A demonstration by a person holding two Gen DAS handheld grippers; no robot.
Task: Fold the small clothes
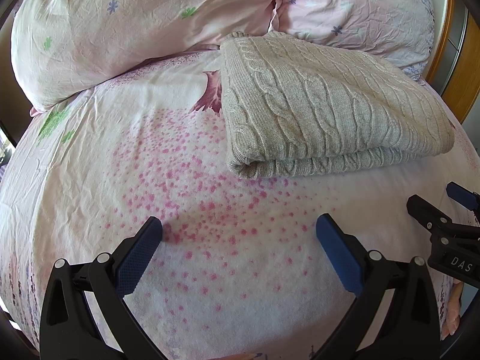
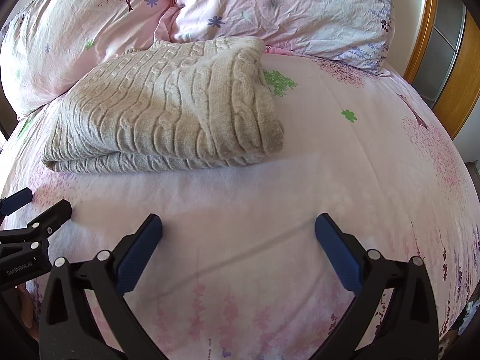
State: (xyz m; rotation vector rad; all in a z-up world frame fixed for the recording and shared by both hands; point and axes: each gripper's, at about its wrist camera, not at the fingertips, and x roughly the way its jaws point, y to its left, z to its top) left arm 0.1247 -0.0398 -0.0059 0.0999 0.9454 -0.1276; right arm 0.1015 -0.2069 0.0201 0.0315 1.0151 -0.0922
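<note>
A beige cable-knit sweater [image 1: 324,111] lies folded into a thick rectangle on the bed, its far end against the pillows; it also shows in the right wrist view [image 2: 168,105]. My left gripper [image 1: 238,228] is open and empty, hovering over the sheet in front of the sweater, to its left. My right gripper [image 2: 238,228] is open and empty, also short of the sweater, to its right. Each gripper shows at the edge of the other's view: the right gripper [image 1: 435,204] and the left gripper [image 2: 45,204].
The bed sheet [image 1: 120,180] is pink with a flower and tree print. Two matching pillows [image 1: 120,24] [image 2: 285,9] lie at the head of the bed. A wooden headboard [image 2: 426,45] curves along the right.
</note>
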